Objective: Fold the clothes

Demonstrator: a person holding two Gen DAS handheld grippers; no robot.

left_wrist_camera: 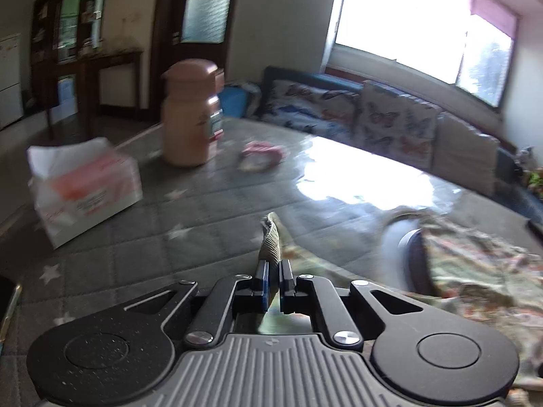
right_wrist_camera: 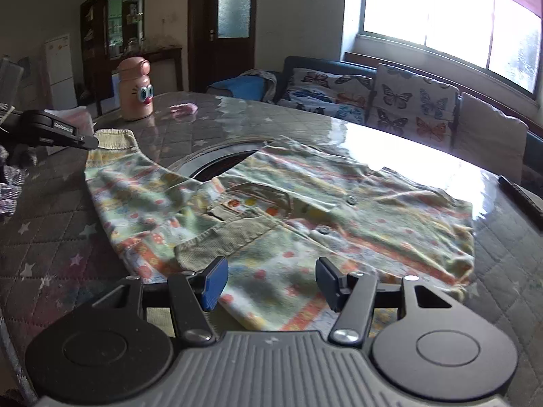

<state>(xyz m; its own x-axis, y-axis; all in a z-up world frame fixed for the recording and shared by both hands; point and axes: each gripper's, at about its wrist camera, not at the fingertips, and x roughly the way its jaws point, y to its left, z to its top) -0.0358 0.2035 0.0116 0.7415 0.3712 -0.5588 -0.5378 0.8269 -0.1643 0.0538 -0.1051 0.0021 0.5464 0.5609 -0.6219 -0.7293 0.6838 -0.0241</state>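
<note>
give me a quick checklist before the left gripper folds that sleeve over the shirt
1. Left gripper shut on the sleeve cuff: ok.
2. Right gripper open, nothing between its pads, hovering over the shirt near its hem: ok.
3. Shirt body lying flat: not ok, wrinkled, and part of it lies over a dark round inset in the table.
4. Fold path free of the pink bottle and tissue box: ok, both stand apart from the shirt.
5. Grip depth on the cuff: cannot tell.
</note>
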